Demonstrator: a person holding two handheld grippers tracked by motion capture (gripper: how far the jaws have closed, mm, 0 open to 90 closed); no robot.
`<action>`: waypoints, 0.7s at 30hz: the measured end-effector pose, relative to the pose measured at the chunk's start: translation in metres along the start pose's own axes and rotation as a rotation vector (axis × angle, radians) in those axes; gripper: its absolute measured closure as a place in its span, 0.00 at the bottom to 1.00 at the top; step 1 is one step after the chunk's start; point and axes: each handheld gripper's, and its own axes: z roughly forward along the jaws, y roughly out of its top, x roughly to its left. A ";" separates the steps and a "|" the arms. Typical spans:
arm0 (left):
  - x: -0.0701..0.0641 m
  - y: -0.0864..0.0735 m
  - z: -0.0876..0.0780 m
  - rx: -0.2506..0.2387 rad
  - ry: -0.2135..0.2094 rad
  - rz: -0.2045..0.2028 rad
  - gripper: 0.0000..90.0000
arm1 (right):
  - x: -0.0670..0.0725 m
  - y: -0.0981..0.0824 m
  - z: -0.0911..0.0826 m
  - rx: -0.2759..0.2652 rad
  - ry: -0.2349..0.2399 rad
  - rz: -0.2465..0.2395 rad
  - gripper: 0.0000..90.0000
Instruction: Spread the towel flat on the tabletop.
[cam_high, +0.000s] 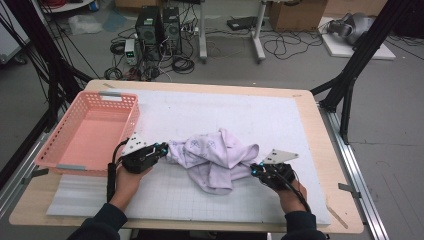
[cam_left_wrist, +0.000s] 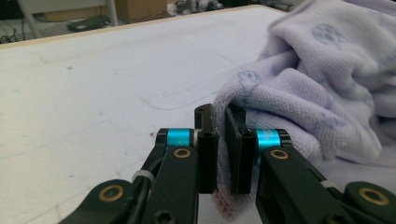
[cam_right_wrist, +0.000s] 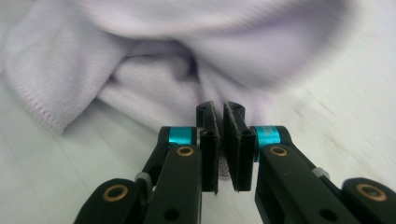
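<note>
Lavender towel (cam_high: 215, 157) lies bunched mid-table on the white mat (cam_high: 270, 120), right of the pink basket (cam_high: 87, 132). Left gripper (cam_high: 163, 147) and right gripper (cam_high: 253, 170) each pinch an edge; thin bites could slip if pulled apart quickly.

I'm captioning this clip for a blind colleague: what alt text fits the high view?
A person's two grippers each pinch one end of a crumpled pale lilac towel on a white mat: the left gripper at its left edge, the right gripper at its right. A pink basket sits left.
</note>
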 end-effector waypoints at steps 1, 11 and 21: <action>0.001 0.000 -0.001 0.001 0.008 -0.008 0.93 | -0.003 -0.003 -0.003 0.004 -0.009 0.004 0.94; 0.000 0.000 0.000 -0.002 0.005 -0.011 0.93 | -0.012 -0.005 -0.031 -0.062 -0.096 0.041 0.64; 0.000 0.000 0.001 -0.012 -0.006 -0.009 0.93 | 0.000 0.045 -0.024 -0.238 -0.019 0.001 0.47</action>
